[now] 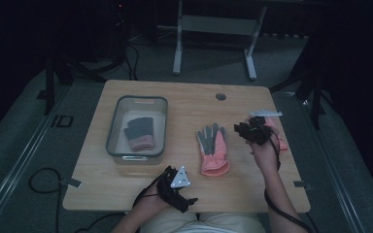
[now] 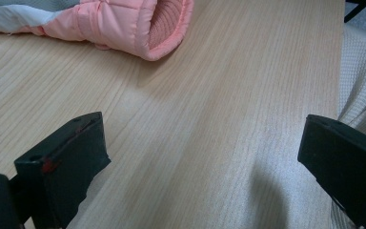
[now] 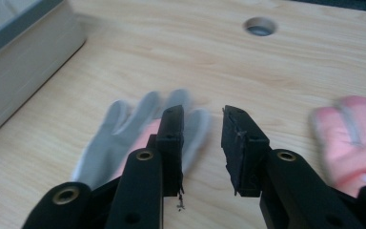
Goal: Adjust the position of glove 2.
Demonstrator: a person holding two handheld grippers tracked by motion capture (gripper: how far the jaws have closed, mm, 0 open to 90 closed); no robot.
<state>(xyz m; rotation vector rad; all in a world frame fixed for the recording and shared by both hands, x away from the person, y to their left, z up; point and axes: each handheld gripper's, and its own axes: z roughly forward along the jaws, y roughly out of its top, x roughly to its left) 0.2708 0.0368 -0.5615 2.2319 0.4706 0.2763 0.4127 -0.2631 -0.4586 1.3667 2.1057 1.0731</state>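
Observation:
A pink glove with grey fingers (image 1: 212, 148) lies flat in the middle of the wooden table (image 1: 184, 104). My right gripper (image 1: 245, 128) hangs above the table just right of it, jaws partly apart. In the right gripper view the right gripper (image 3: 202, 117) has nothing between its pads, and the grey-fingered glove (image 3: 119, 138) lies below. A second pink glove (image 3: 352, 138) lies at the right, also under my hand (image 1: 280, 138). My left gripper (image 1: 182, 191) rests near the front edge, wide open (image 2: 200, 138) over bare wood, with the glove's pink cuff (image 2: 138, 24) ahead.
A clear grey-rimmed bin (image 1: 137, 99) stands at the table's left and holds a dark grey glove with a pink cuff (image 1: 140, 133). A round cable hole (image 1: 220, 96) sits near the far edge. The bin wall (image 3: 19, 57) shows at left in the right gripper view.

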